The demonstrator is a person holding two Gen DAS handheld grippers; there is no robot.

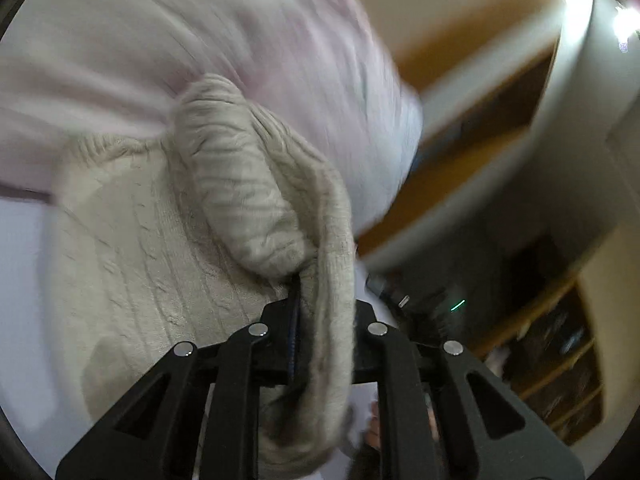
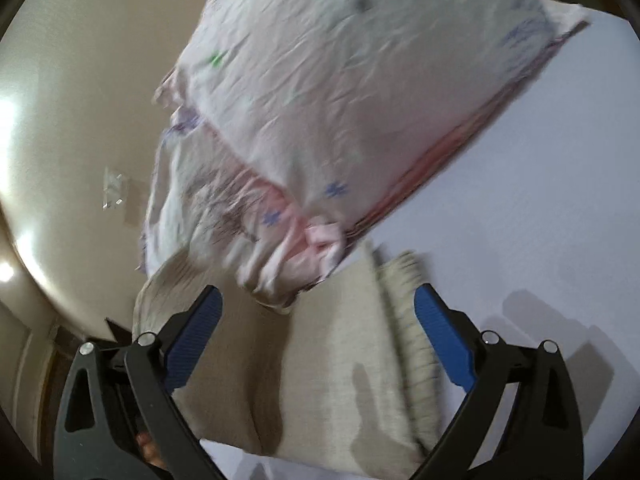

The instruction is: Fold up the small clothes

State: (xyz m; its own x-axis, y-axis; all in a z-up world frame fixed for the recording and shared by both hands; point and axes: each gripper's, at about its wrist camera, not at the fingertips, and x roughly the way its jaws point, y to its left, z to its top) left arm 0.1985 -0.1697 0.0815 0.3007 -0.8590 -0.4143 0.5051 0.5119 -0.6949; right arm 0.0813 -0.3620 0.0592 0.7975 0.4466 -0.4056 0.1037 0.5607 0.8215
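A cream cable-knit sweater (image 1: 140,248) lies on the white bed sheet (image 1: 20,280). My left gripper (image 1: 320,316) is shut on the sweater's ribbed edge, which runs between its fingers and hangs down past them. A rolled sleeve (image 1: 240,184) bulges just ahead of it. In the right wrist view the sweater (image 2: 320,360) lies folded under my right gripper (image 2: 316,304), which is open with its blue pads (image 2: 444,340) wide apart on either side of the knit.
A pink-white patterned pillow (image 2: 340,92) lies right behind the sweater, also in the left wrist view (image 1: 280,48). White sheet (image 2: 540,200) spreads to the right. Wooden shelves (image 1: 560,360) and a beige wall (image 2: 80,120) lie beyond the bed.
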